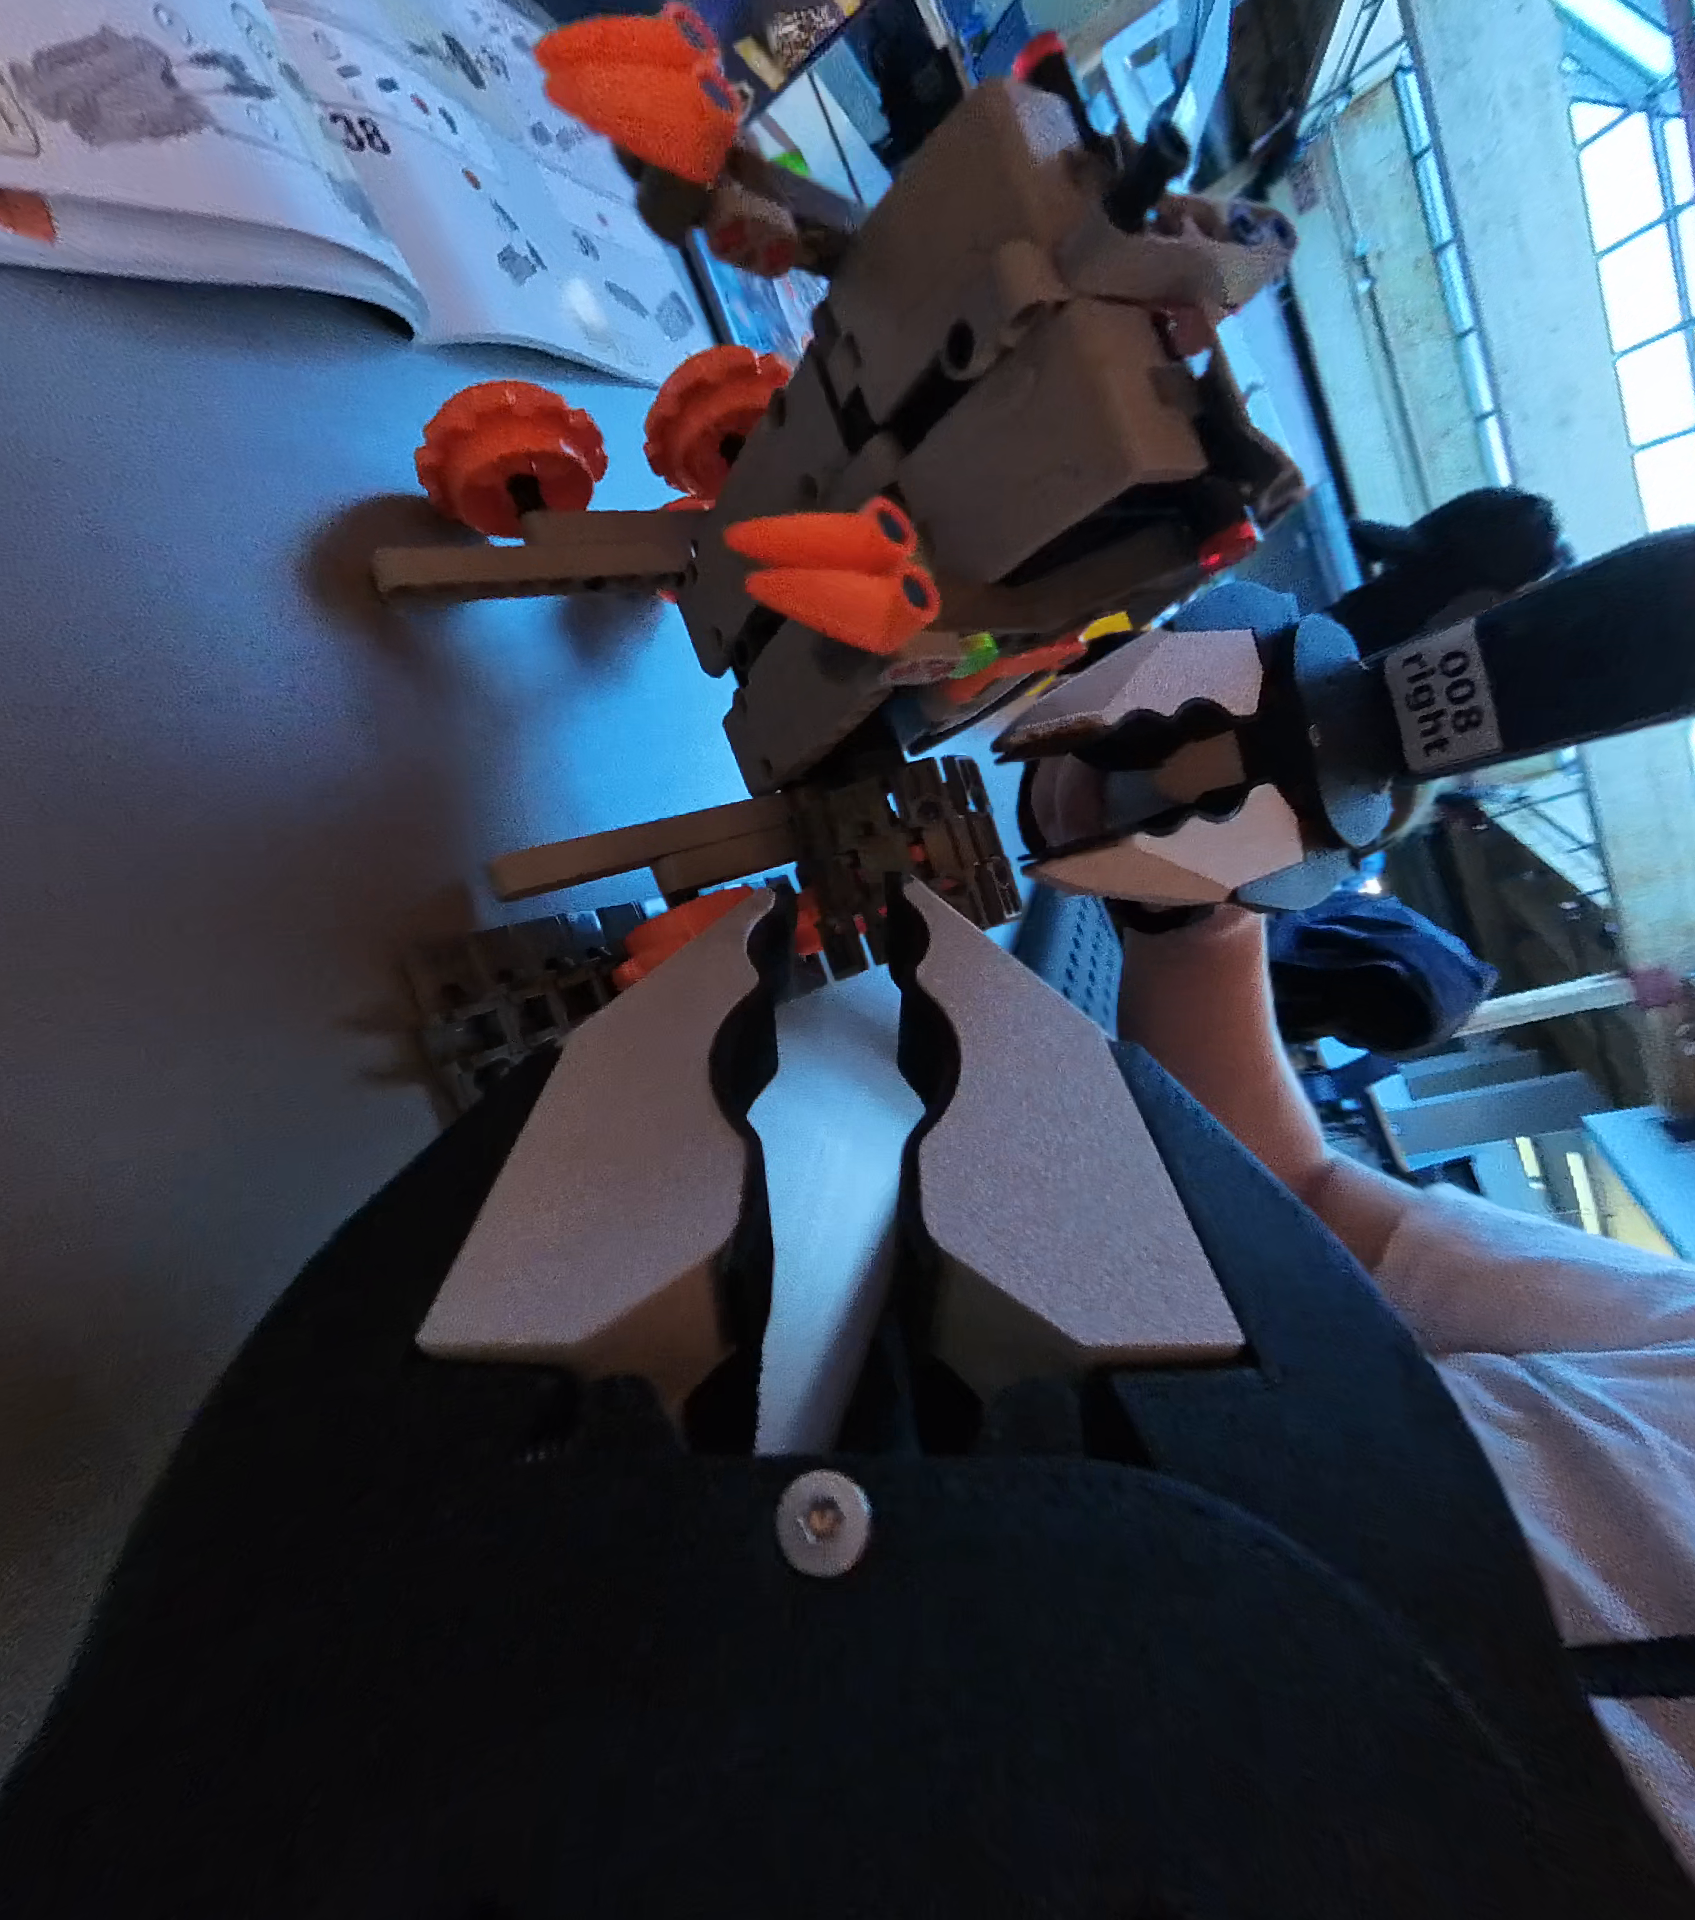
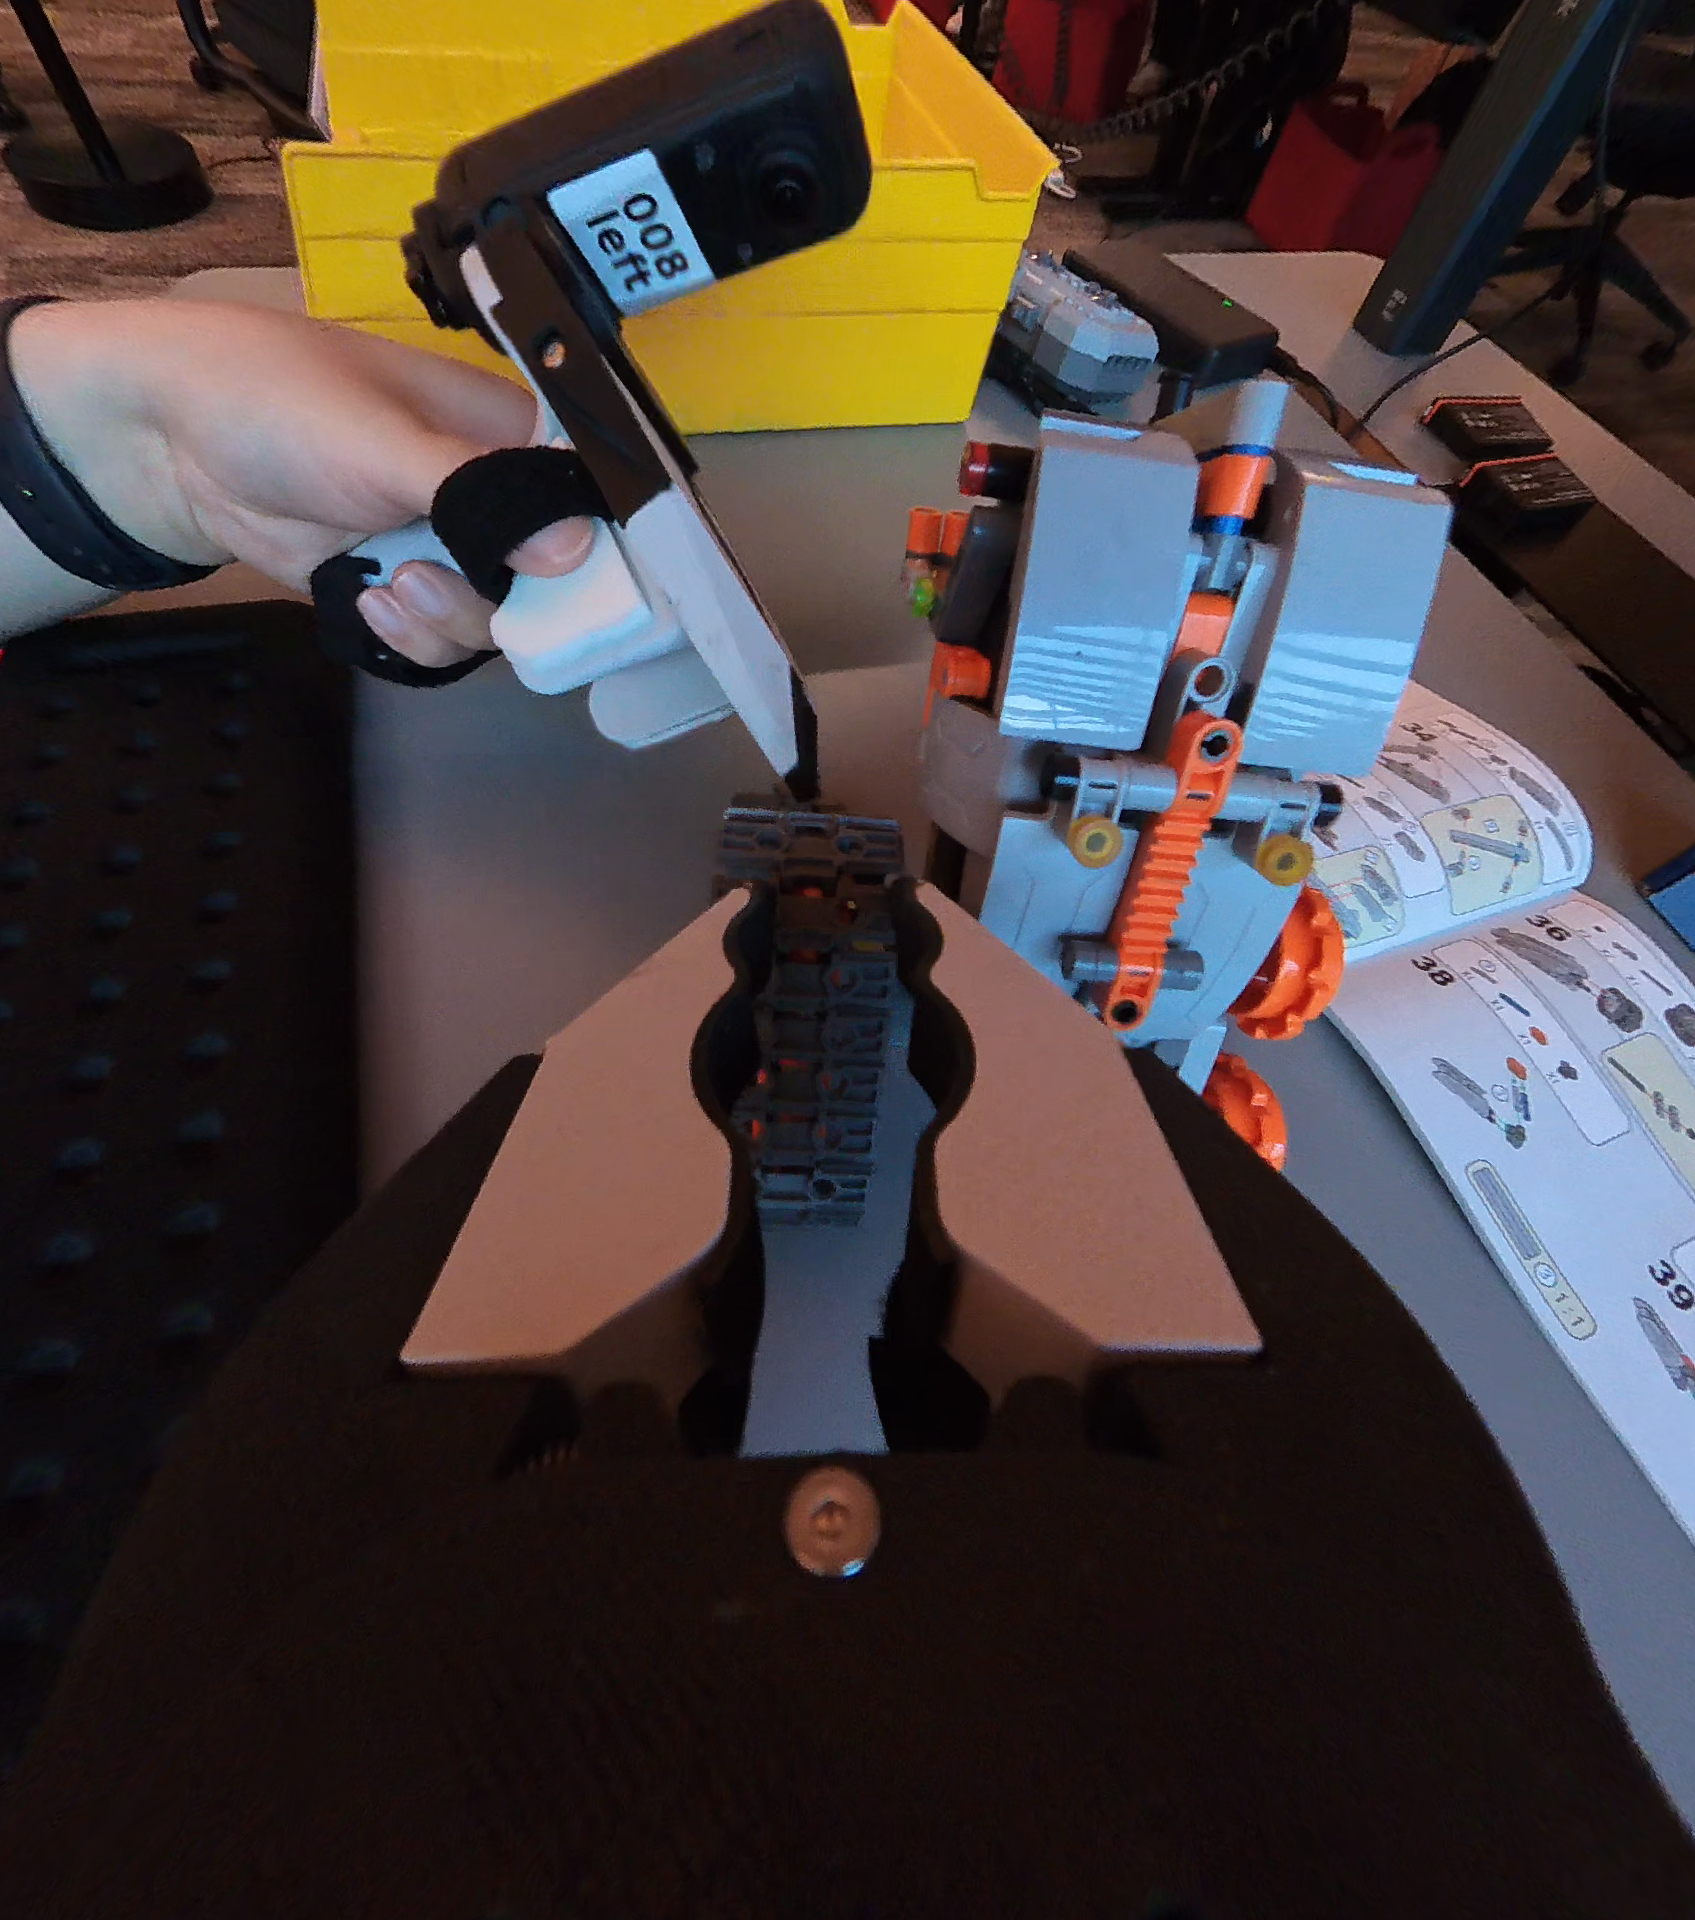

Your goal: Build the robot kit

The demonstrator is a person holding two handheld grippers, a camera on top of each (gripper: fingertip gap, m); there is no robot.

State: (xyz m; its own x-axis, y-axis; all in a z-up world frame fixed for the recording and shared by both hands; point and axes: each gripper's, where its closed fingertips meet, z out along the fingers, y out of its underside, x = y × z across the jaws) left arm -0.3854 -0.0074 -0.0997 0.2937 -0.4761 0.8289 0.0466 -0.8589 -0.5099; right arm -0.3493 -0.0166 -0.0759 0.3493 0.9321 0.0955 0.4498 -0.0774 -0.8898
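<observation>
A dark grey linked tread stands beside a grey and orange brick-built model that is set on end on the table. My right gripper straddles the tread with its fingers closed against both sides. My left gripper comes down from above, held by a hand, with its tips on the tread's top end. In the left wrist view my left gripper pinches the tread at its fingertips, the model is just beyond, and the right gripper comes in from the right.
An open instruction booklet lies right of the model. A yellow bin stands at the back. A black studded mat covers the left. A grey brick unit and black boxes sit behind. Orange toothed wheels stick out from the model.
</observation>
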